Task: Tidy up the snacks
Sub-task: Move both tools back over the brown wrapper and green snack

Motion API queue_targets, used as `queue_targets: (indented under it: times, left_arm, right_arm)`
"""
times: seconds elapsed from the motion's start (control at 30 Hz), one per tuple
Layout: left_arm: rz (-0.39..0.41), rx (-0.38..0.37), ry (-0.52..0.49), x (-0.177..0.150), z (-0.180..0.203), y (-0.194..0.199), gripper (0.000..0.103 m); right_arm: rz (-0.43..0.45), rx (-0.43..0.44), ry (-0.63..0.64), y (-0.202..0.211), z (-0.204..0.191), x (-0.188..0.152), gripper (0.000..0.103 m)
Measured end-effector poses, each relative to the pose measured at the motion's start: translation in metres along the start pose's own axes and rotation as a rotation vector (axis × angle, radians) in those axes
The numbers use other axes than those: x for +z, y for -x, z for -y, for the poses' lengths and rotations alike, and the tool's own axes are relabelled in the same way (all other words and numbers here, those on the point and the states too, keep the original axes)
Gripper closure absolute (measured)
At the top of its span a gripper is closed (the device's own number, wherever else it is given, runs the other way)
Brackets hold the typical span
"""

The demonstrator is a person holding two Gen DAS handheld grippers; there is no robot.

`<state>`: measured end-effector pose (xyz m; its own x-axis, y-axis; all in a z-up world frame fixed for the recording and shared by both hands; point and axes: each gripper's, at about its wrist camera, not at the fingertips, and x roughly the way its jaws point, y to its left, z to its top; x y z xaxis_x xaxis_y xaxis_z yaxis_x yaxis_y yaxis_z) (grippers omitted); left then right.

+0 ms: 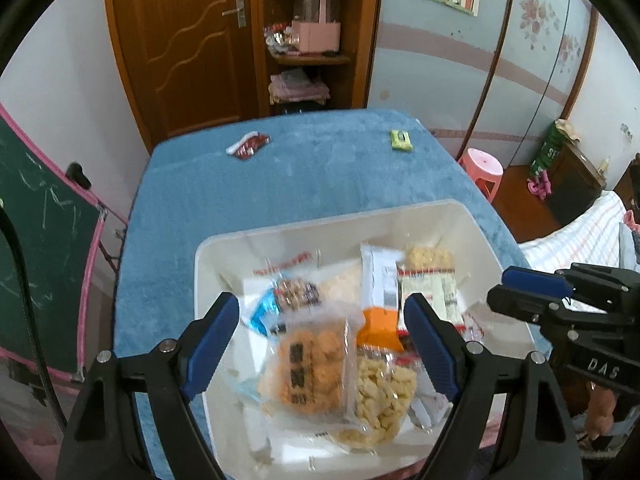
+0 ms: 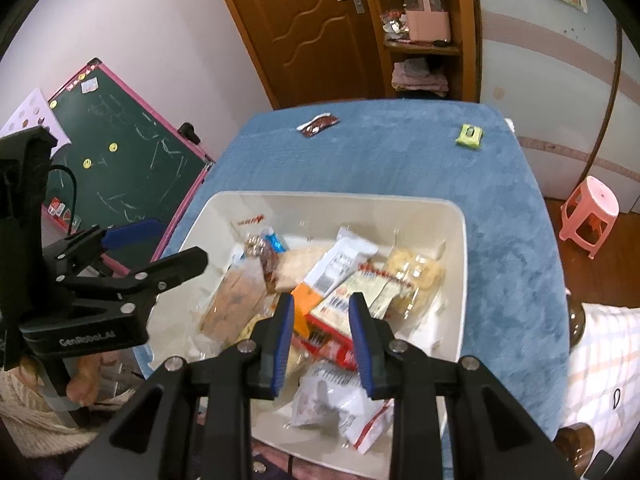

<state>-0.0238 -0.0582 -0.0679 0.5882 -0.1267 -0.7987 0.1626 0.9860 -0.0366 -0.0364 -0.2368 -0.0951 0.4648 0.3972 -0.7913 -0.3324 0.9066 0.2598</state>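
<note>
1. A white bin [image 1: 224, 248] is sitting on the near part of the desk [image 1: 248, 204], which is covered with a blue cloth, and it is holding a loose pile of wrapped snacks.
2. Lying on top toward the front of the bin are a clear bag of orange puffs [image 1: 312, 364] and, just beside it, a clear bag of pale yellow pieces [image 1: 380, 396].
3. Farther back in the bin, an orange and white packet [image 1: 380, 300] is leaning across the heap, with a blue-edged wrapper [image 1: 264, 312] at its left and a bag of light biscuits [image 2: 416, 272] toward the far right corner.
4. A red packet [image 2: 332, 344] and a white wrapper with red print [image 2: 344, 404] are lying at the near right of the bin.
5. Two snacks are lying outside the bin, well apart at the far end of the desk: a dark red packet [image 1: 248, 145] at the left and a small green packet [image 1: 401, 139] at the right.
6. The left gripper [image 1: 320, 328] is hovering over the pile with its fingers spread wide, holding nothing.
7. The right gripper [image 2: 322, 328] is hanging over the red packet with its fingers narrow and slightly apart, gripping nothing that I can see.
8. The print on most wrappers is too blurred to read, the lower layers of the pile are hidden, and the near rim of the bin is cut off behind the grippers.
</note>
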Motion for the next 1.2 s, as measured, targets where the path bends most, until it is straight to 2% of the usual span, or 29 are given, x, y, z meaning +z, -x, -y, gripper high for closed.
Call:
queue_targets:
  times: [0.17, 0.27, 0.4, 0.6, 0.73, 0.8, 1.0, 1.2]
  left_arm:
    - [0.072, 0.039, -0.042, 0.032, -0.01, 0.015, 0.019]
    - [0.097, 0.057, -0.063, 0.055, -0.016, 0.02, 0.019]
    - [0.123, 0.066, -0.07, 0.101, -0.031, 0.032, 0.019]
    - [0.184, 0.11, -0.096, 0.184, -0.047, 0.049, 0.019]
    - [0.208, 0.14, -0.117, 0.229, -0.051, 0.051, 0.019]
    - [0.207, 0.156, -0.121, 0.251, -0.053, 0.044, 0.019]
    - [0.159, 0.191, -0.131, 0.306, -0.064, -0.001, 0.019]
    - [0.077, 0.244, -0.125, 0.338, -0.085, -0.09, 0.019]
  right_arm:
    - [0.047, -0.026, 0.018, 0.014, 0.01, 0.031, 0.075]
    - [0.059, -0.009, 0.017, 0.021, 0.018, 0.054, 0.075]
    - [0.079, 0.007, 0.009, 0.035, 0.031, 0.091, 0.075]
    - [0.12, -0.063, 0.033, 0.056, 0.046, 0.155, 0.074]
    - [0.156, -0.121, 0.022, 0.068, 0.059, 0.197, 0.063]
    - [0.182, -0.149, 0.02, 0.075, 0.067, 0.221, 0.057]
    - [0.186, -0.21, -0.011, 0.064, 0.094, 0.276, 0.054]
    - [0.093, -0.249, -0.101, -0.005, 0.143, 0.316, 0.053]
